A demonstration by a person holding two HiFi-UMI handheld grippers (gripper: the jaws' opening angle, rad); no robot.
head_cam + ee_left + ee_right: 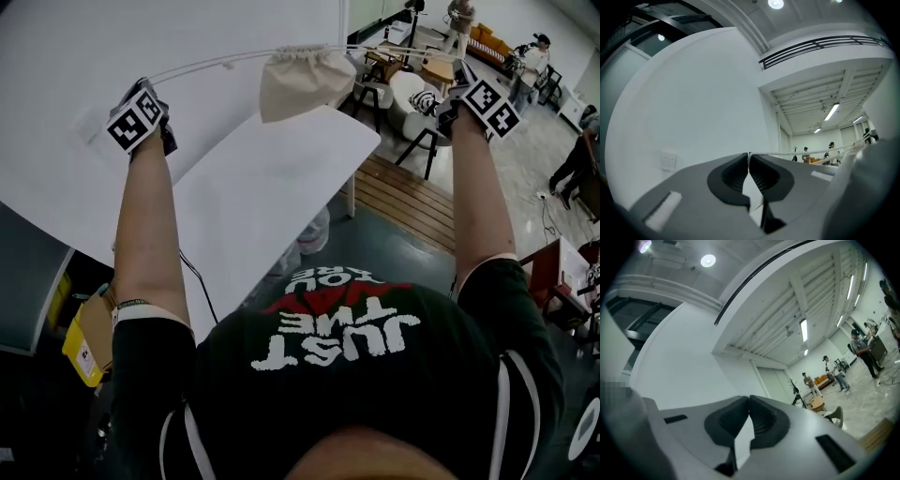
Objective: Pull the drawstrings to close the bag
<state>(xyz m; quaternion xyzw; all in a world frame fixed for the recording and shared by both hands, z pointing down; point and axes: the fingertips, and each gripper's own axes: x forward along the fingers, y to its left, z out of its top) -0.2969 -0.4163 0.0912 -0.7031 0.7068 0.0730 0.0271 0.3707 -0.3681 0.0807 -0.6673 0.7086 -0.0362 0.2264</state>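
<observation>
A cream cloth bag (302,82) hangs in the air between my two raised grippers, its mouth gathered tight at the top. A white drawstring (216,64) runs from the mouth leftward to my left gripper (150,86), which is shut on it. In the left gripper view the jaws of the left gripper (749,157) are together and the drawstring (801,152) leaves their tip to the right. Another drawstring (403,52) runs rightward to my right gripper (457,70). The right gripper (749,399) has its jaws together; the cord itself is not visible in the right gripper view.
A white table (281,187) lies below the bag, against a white wall. Beyond it to the right are a wooden platform (412,192), chairs and a small round table (412,94), with people standing further back. A yellow box (80,352) sits at lower left.
</observation>
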